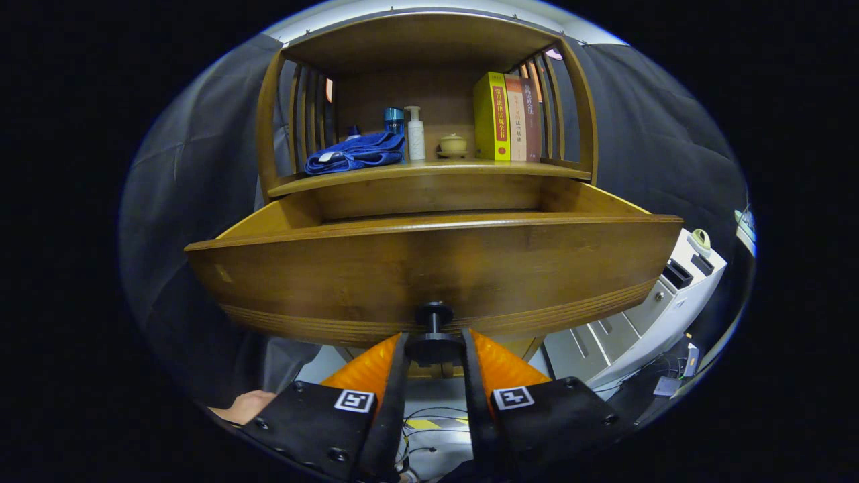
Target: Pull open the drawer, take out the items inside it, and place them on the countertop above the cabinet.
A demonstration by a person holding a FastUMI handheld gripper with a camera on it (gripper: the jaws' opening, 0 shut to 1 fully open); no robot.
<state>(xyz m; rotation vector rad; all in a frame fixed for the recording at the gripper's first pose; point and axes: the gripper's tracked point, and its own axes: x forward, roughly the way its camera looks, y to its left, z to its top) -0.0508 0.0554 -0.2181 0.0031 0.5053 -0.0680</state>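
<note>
The gripper (pixel 433 349) is clamped on the drawer (pixel 429 268) knob (pixel 433 333) (both fingers pressing it) to pull, and the drawer stands well out.

Booth interior: dark cloth walls, wooden shelving, white storage unit.
Black cloth wall (pixel 194 181) encloses both sides. A wooden shelf unit (pixel 429 47) with slatted sides stands centrally. A white drawer cabinet (pixel 644 322) sits low beside it, with cables (pixel 664 376) on the floor.
</note>
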